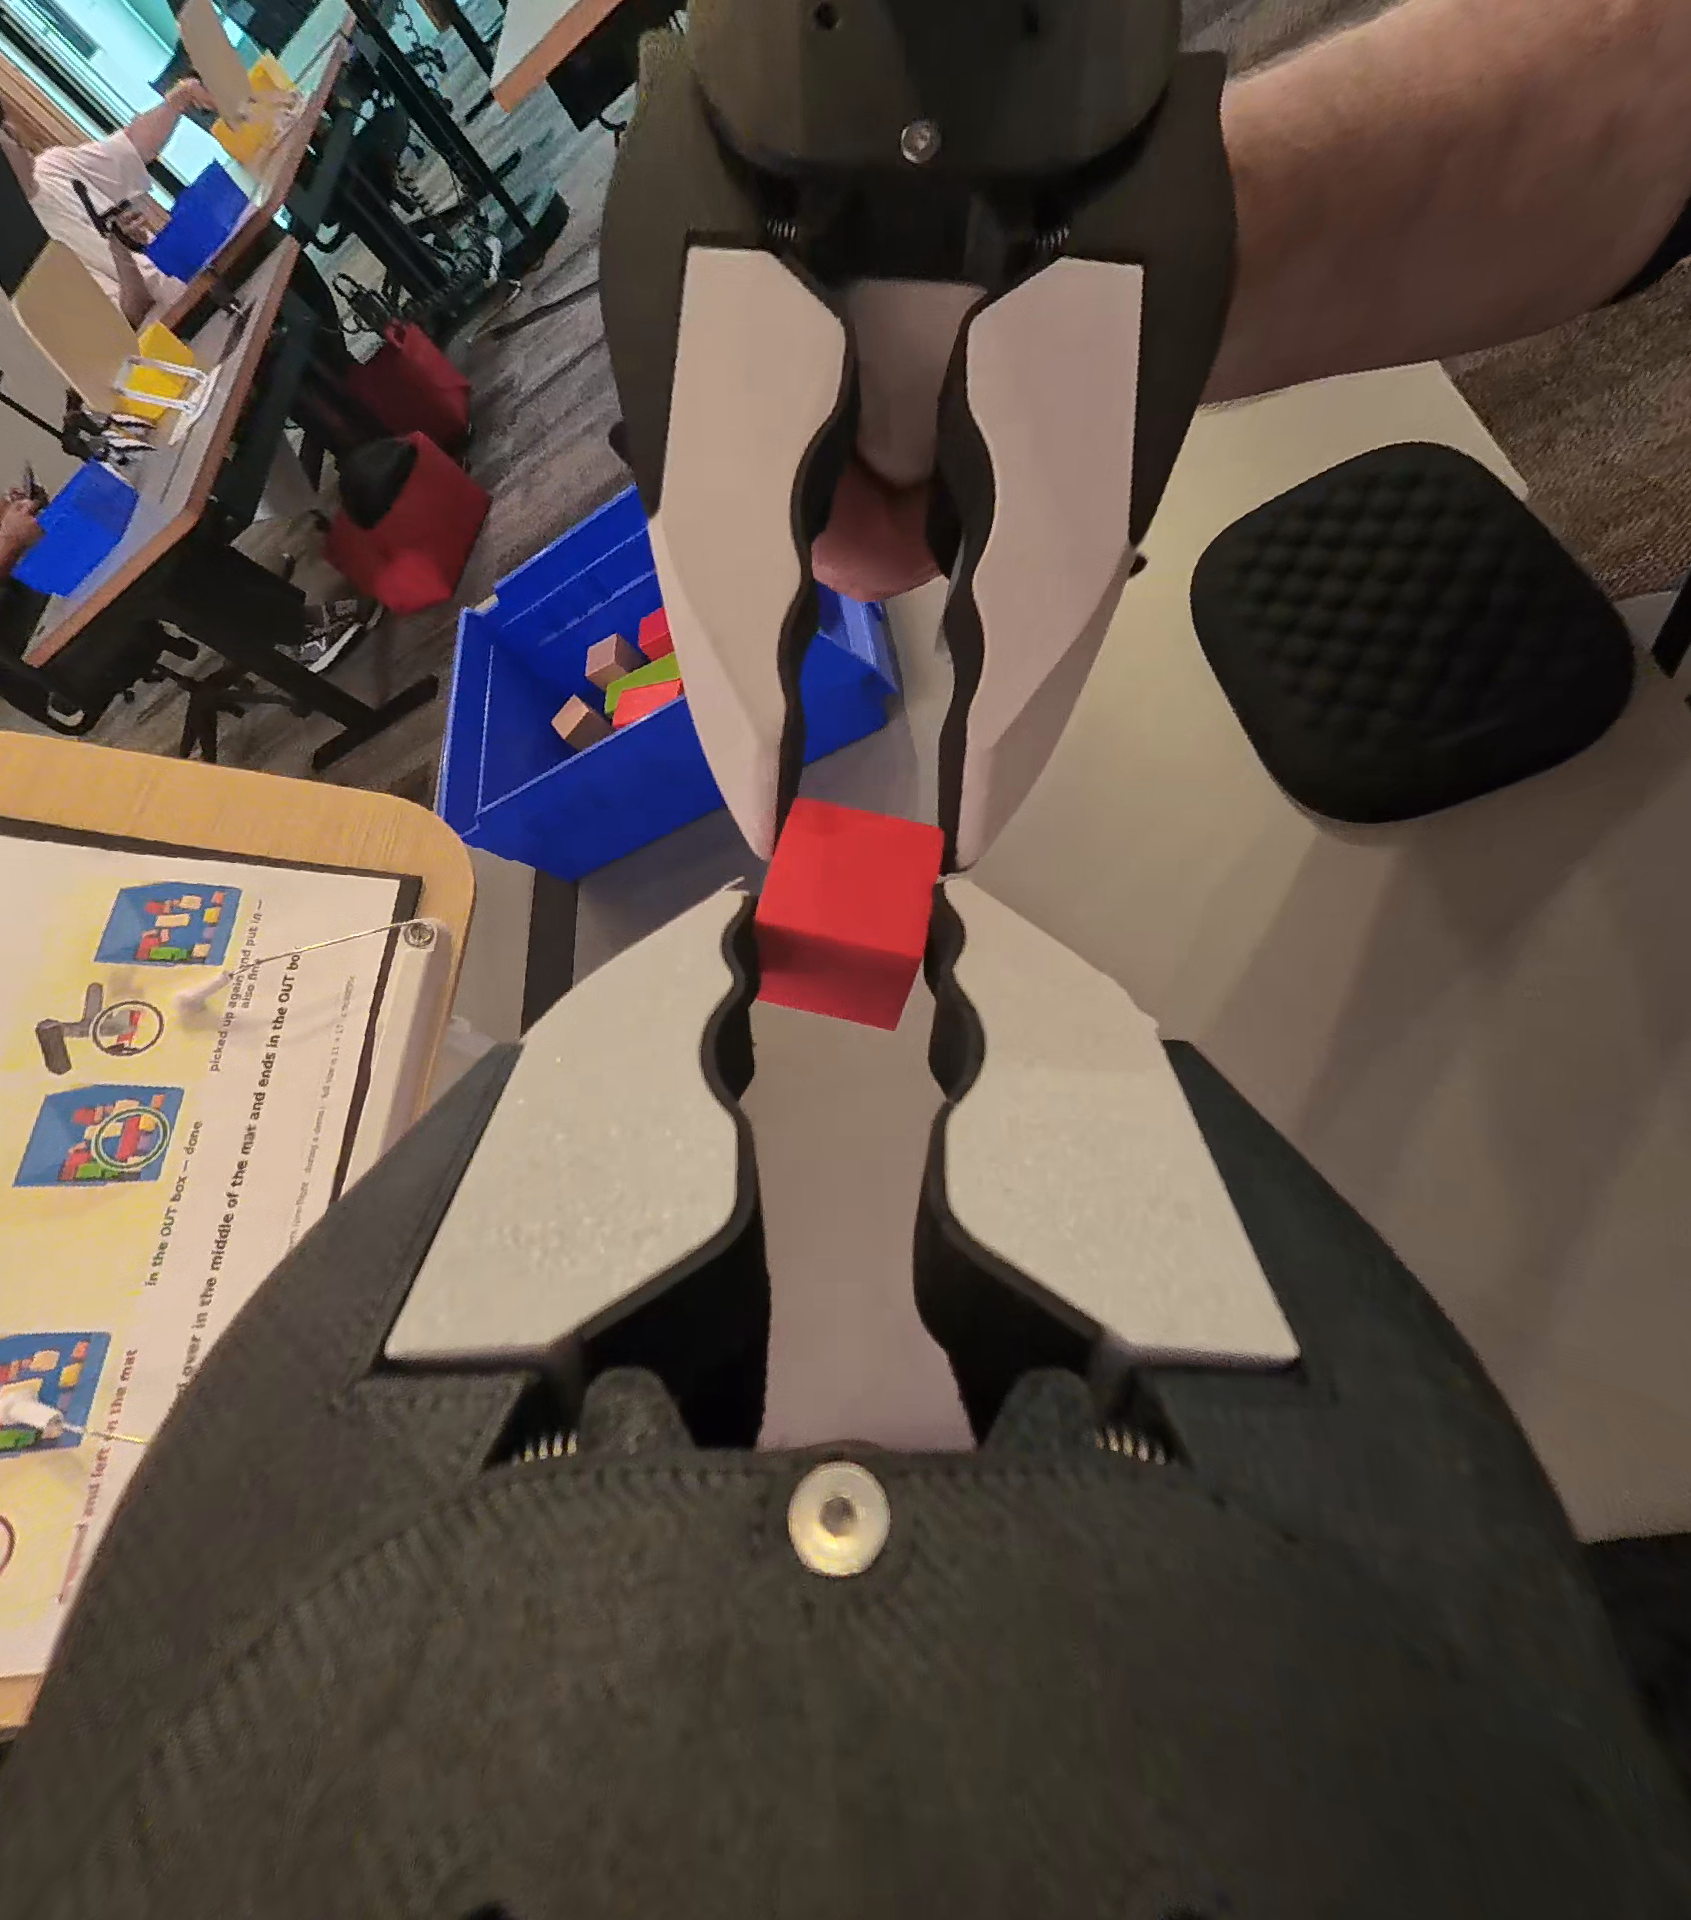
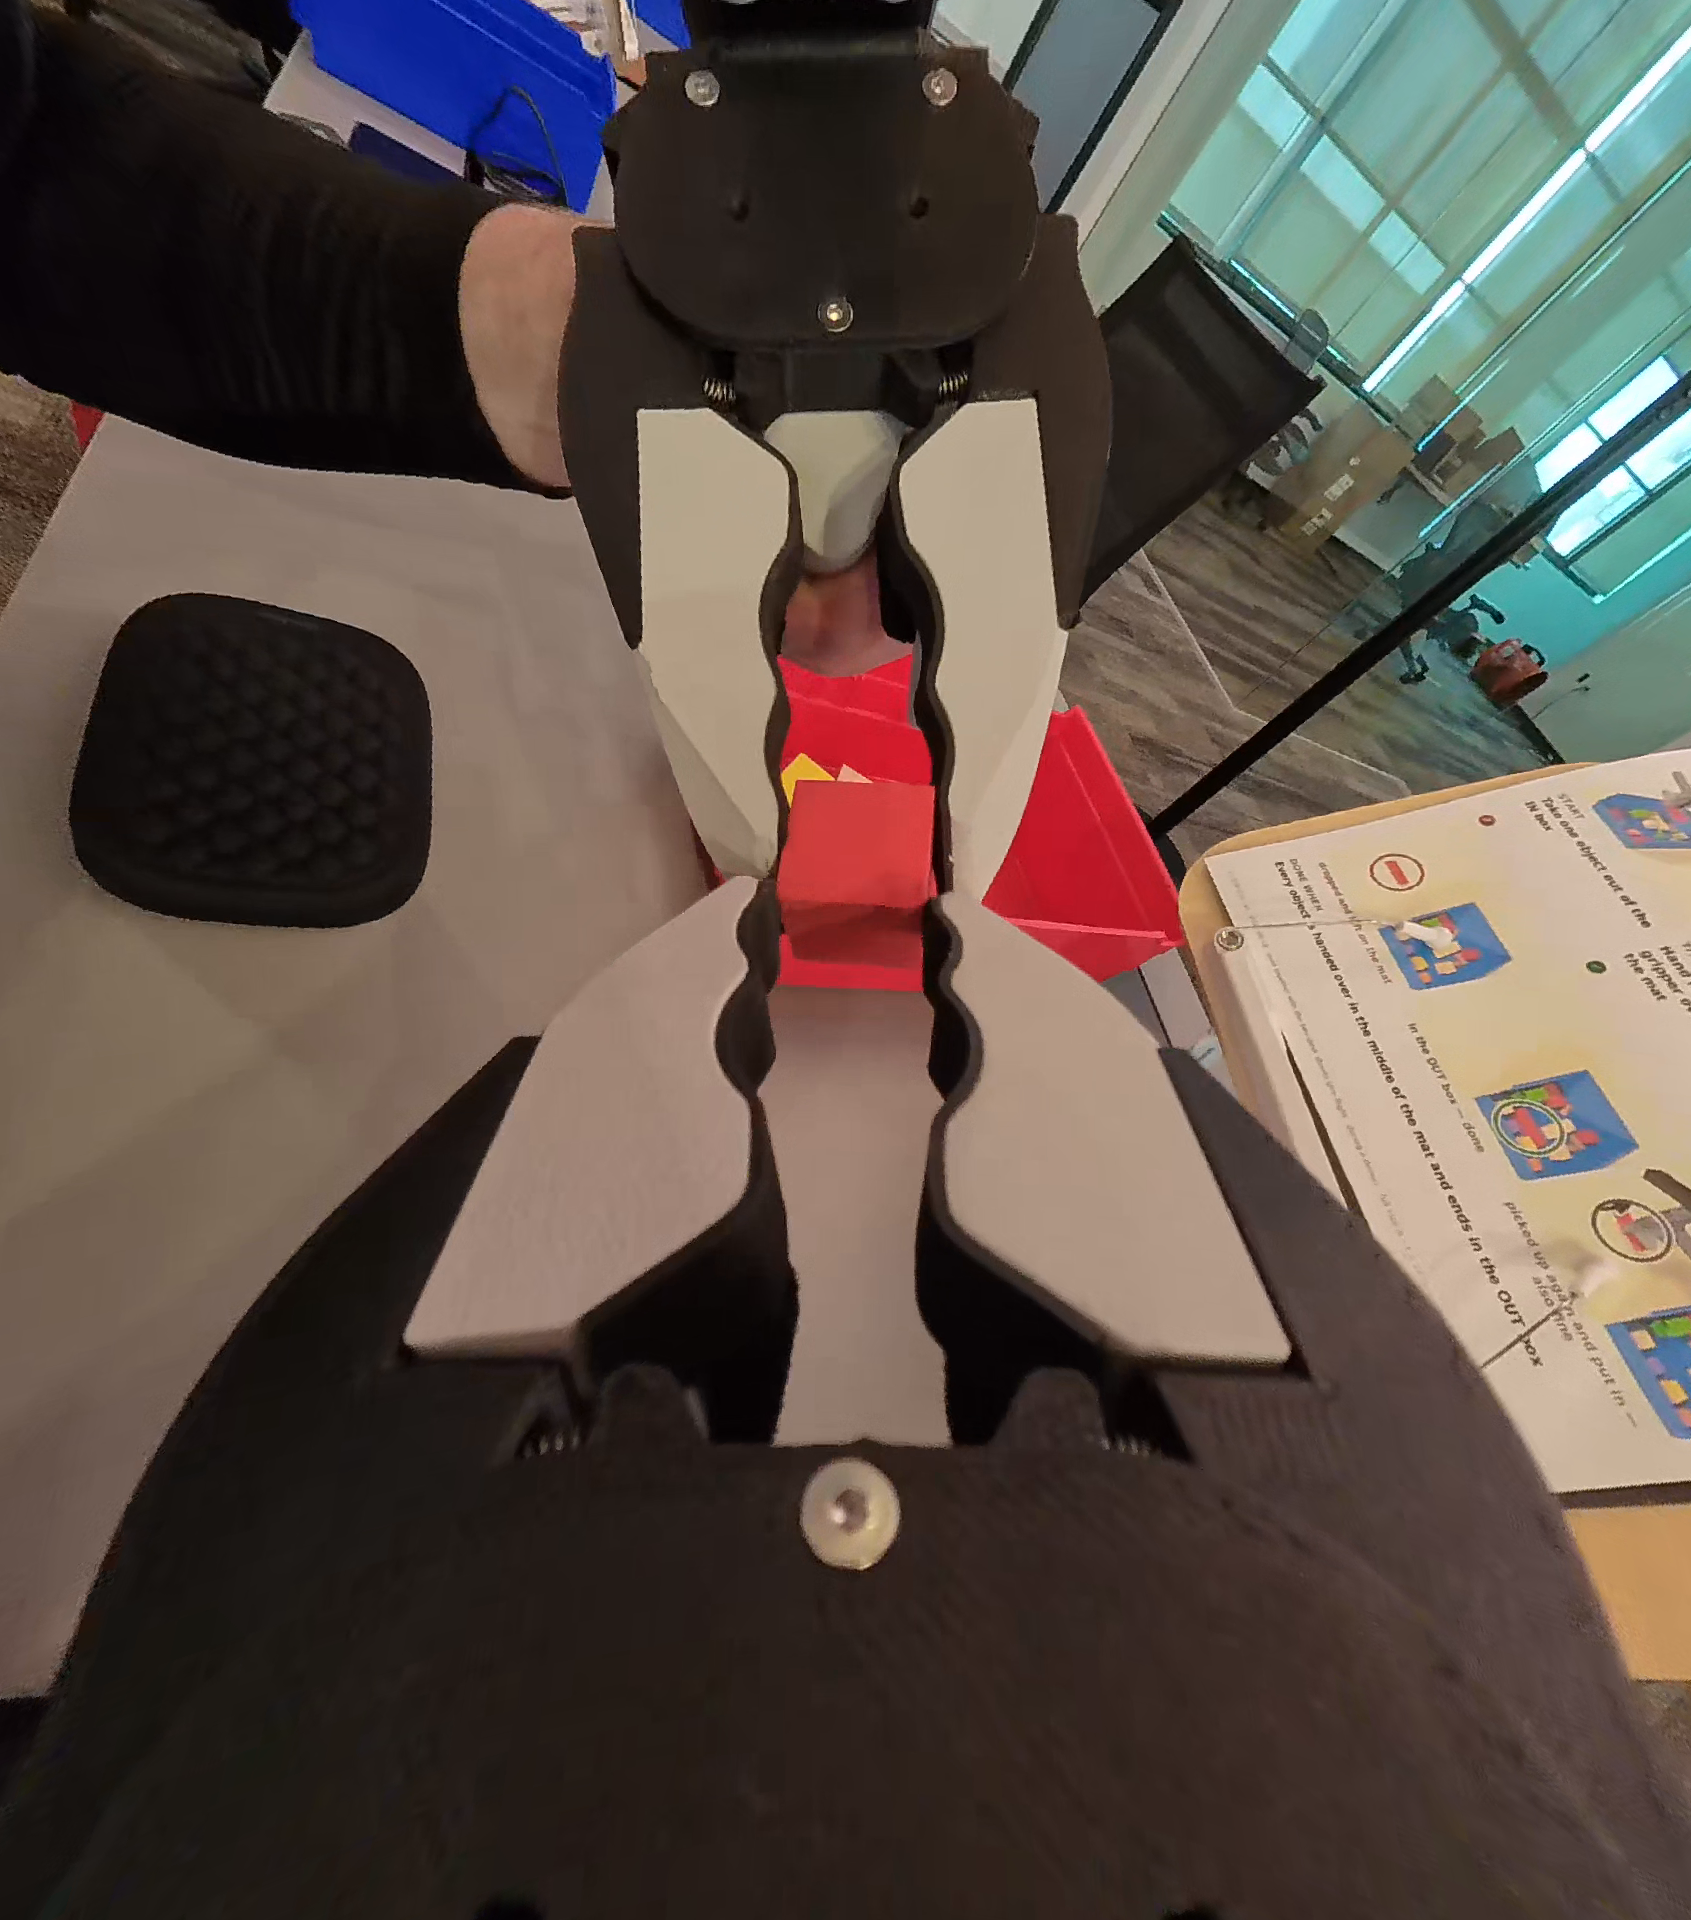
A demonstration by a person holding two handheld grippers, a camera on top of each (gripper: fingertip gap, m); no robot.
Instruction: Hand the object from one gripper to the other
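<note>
Open office with long windows; pale bench (image 1: pixel 1340 1039) carries a black pad (image 1: pixel 1407 634), a blue bin (image 1: pixel 550 790) of blocks, a red bin (image 2: pixel 1090 831) and an instruction sheet (image 2: pixel 1547 1039). Above the bench, tip to tip, left claw (image 1: pixel 841 935) and right claw (image 2: pixel 851 925) both grip the red cube (image 1: pixel 846 914); pads press its sides.

Red cube (image 1: pixel 846 914), slightly tilted, clamped in air between both grippers' jaws above table.
</note>
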